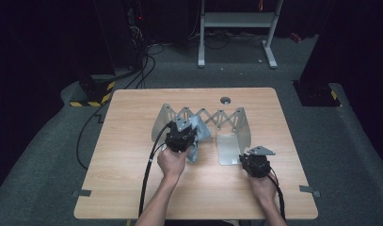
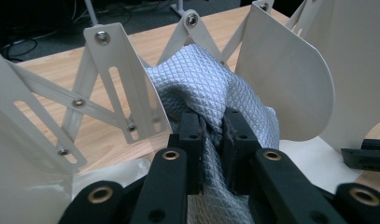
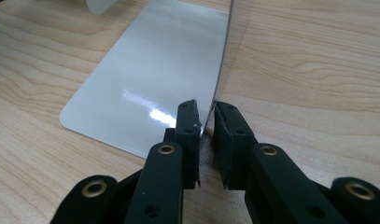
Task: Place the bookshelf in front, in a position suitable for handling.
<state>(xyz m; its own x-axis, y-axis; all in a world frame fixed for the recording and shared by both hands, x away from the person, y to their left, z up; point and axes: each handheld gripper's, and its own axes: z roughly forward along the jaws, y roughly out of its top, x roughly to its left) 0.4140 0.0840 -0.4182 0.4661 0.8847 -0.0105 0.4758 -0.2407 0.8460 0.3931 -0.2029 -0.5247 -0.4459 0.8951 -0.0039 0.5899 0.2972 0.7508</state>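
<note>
The grey quilted cloth (image 2: 211,88) sits between the two end plates of the expanding rack (image 1: 204,118), draped toward its left plate, above the tabletop (image 1: 132,155). It lies directly ahead of the left tongs (image 2: 212,135), which are clenched on a pinched fold of it; the rest of the fabric hangs below the jaws and bulges forward toward the rack's scissor lattice. The right tongs (image 3: 206,123) are closed on the lower edge of the upright right end plate (image 3: 225,56), just beside its flat foot (image 3: 145,79), steadying the rack. Judged from this, the left hand alone governs the cloth; freeing it calls for a path upward, between the plates.
</note>
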